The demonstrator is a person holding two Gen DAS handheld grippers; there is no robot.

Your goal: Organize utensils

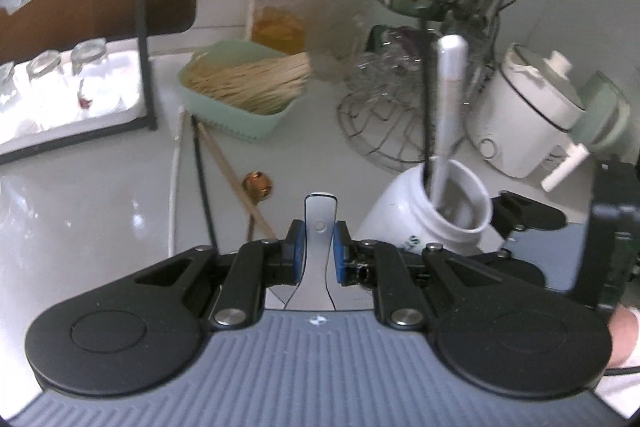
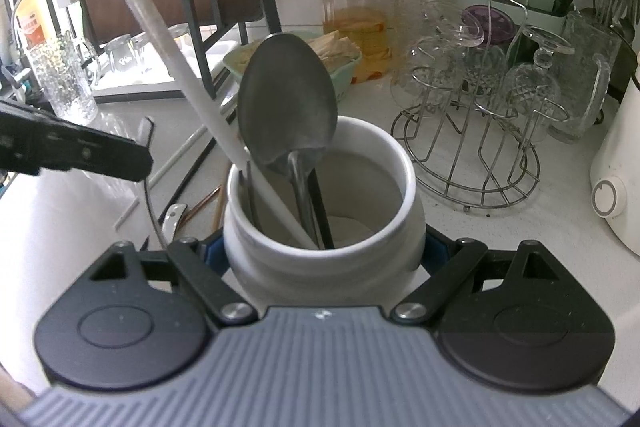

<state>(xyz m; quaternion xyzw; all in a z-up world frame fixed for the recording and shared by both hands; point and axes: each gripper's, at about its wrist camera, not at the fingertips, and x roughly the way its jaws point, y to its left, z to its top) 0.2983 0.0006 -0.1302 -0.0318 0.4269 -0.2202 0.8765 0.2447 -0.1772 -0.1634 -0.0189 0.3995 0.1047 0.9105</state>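
Cluttered white counter (image 1: 100, 211): right hand-held gripper (image 2: 324, 251) clamps the white jar (image 2: 320, 227) steady, left hand-held gripper (image 1: 320, 247) pinches a stiff, slippery metal utensil handle (image 1: 319, 223) mid-shaft beside it.

The gripped utensil's (image 1: 319, 227) working end is hidden underneath.
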